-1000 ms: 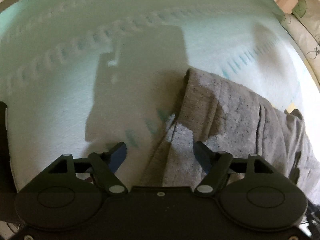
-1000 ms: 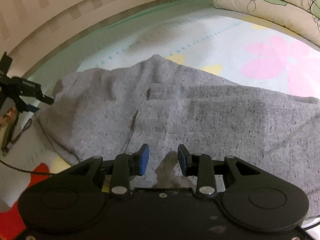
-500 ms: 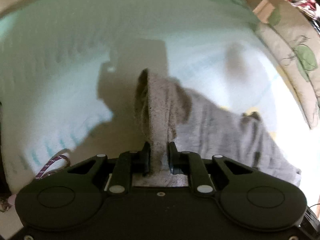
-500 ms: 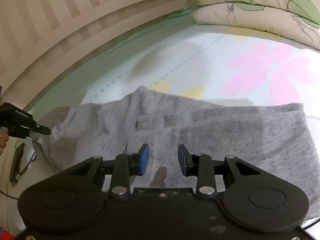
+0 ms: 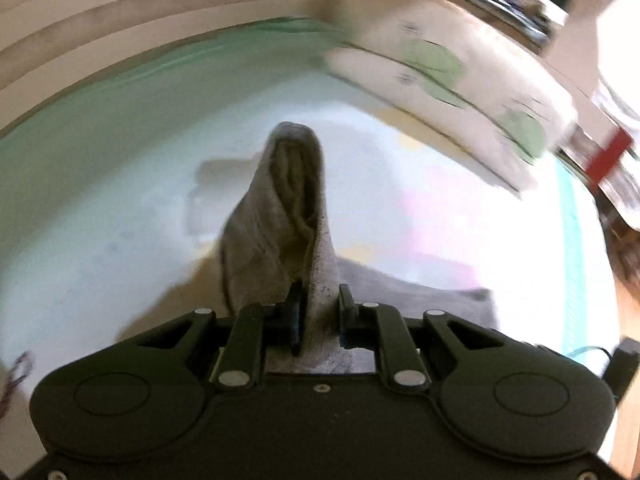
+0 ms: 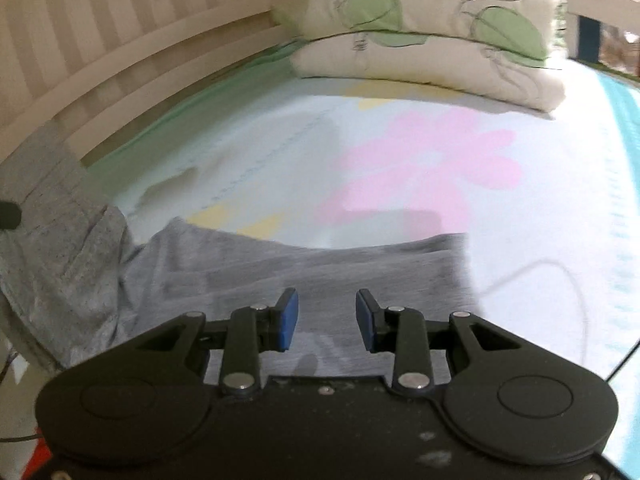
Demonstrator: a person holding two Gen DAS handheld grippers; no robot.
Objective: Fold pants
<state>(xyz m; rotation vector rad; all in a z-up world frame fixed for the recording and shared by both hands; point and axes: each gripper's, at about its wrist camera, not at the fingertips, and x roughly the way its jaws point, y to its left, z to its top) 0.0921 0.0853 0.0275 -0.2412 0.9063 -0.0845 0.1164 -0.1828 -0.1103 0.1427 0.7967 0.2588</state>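
Grey marled pants (image 6: pixel 320 268) lie spread on the bed sheet (image 6: pixel 520 220). My left gripper (image 5: pixel 320 308) is shut on an edge of the pants (image 5: pixel 280 208), and the cloth stands up as a tall folded flap ahead of the fingers, lifted off the bed. In the right wrist view that raised part (image 6: pixel 52 220) hangs at the far left, with a dark tip of the left gripper (image 6: pixel 8 216) beside it. My right gripper (image 6: pixel 327 320) hovers open over the flat part of the pants, with nothing between its blue pads (image 6: pixel 289 320).
Two stacked cream pillows (image 6: pixel 420 40) with green leaf prints lie at the head of the bed, blurred in the left wrist view (image 5: pixel 440 80). A slatted wooden bed rail (image 6: pixel 100 60) runs along the far side. A thin cable (image 6: pixel 560 280) loops over the sheet at right.
The left gripper closed on the pants' edge, then rose and swung toward the pillows, pulling the cloth up. The right gripper, still open, shifted forward over the pants.
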